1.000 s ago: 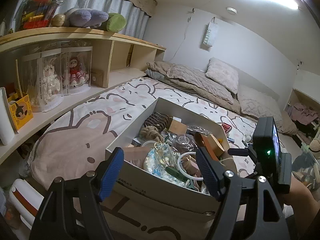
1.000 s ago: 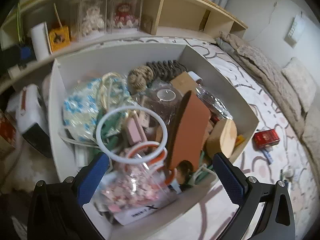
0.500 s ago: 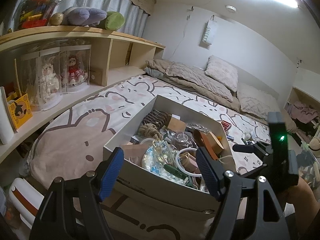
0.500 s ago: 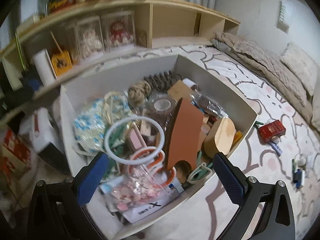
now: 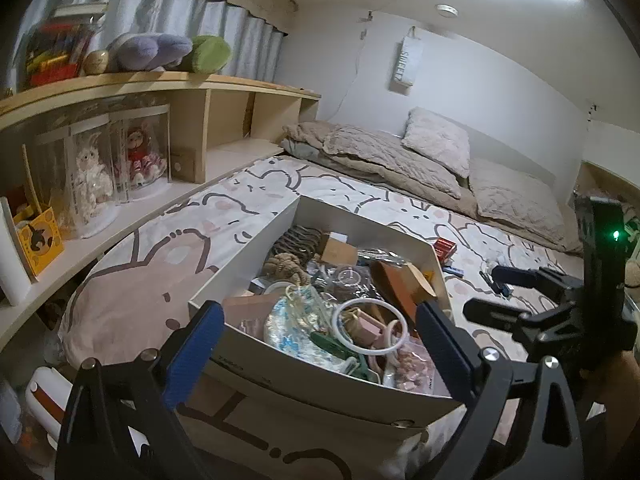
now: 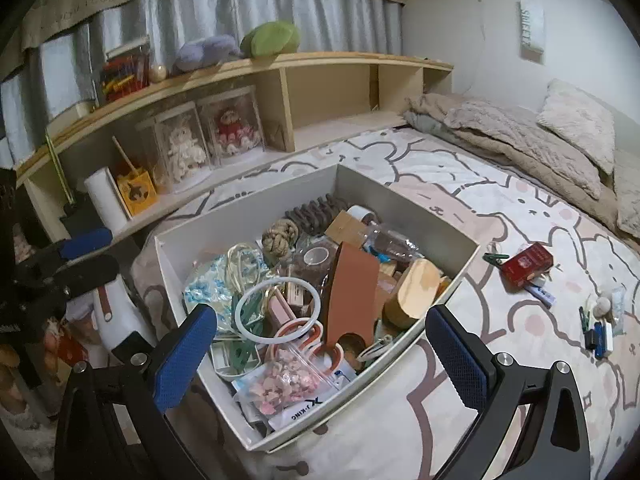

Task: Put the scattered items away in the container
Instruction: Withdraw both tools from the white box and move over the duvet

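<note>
A white cardboard box stands on the bed, heaped with several odds and ends: white rings, a brown leather piece, a rope knot, a bag of pink bits. On the sheet right of it lie a red pack, a green clip and small blue and white bits. My right gripper hovers open above the box's near corner, nothing between its fingers. My left gripper hangs over the box at its near wall; its jaws are opening and hold nothing. The right gripper shows beside the box.
A long wooden shelf runs along the bed's far side with doll cases, a paper roll and a yellow box. A folded blanket and pillows lie at the head of the bed. A white appliance stands on the floor by the box.
The left gripper's jaws have spread wider. The right gripper has risen and drawn back from the box, rolling, so more of the bed and its scattered items shows.
</note>
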